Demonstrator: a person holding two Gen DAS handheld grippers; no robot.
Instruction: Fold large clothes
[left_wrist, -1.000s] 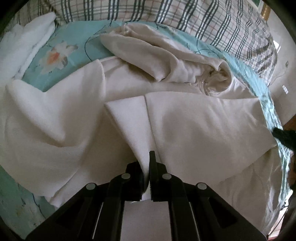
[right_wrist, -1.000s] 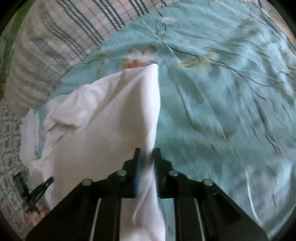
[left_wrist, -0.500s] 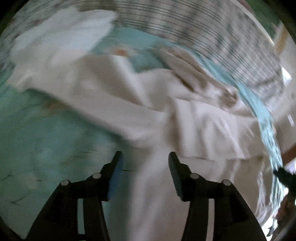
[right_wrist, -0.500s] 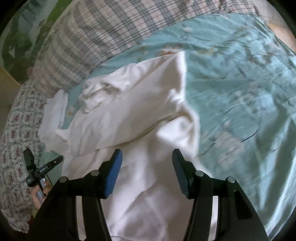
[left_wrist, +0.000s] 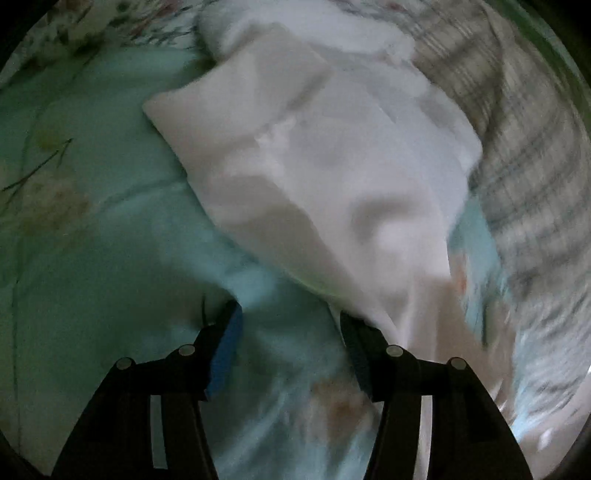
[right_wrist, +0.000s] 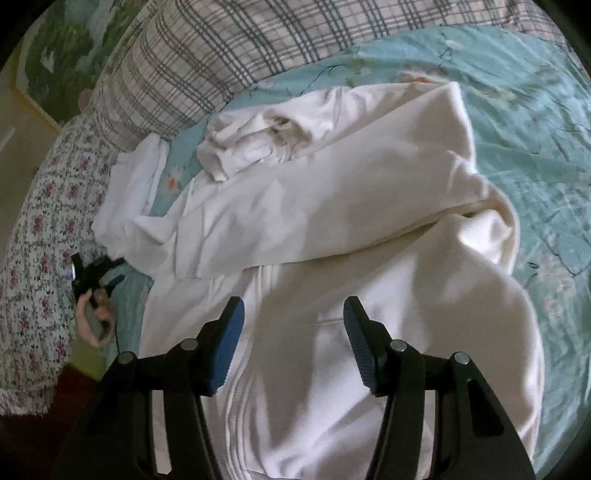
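White hoodie (right_wrist: 332, 229) lies partly folded on the teal floral bedsheet (right_wrist: 535, 147), below the plaid pillow (right_wrist: 229, 48). Right gripper (right_wrist: 293, 332) spread above the cloth, nothing pinched. Left gripper (left_wrist: 290, 332) spread over bare sheet; view blurred, hoodie just beyond.

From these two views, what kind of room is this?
Most likely a bedroom: a cream garment lies on a bed with a teal floral sheet, beside a plaid quilt or pillow.
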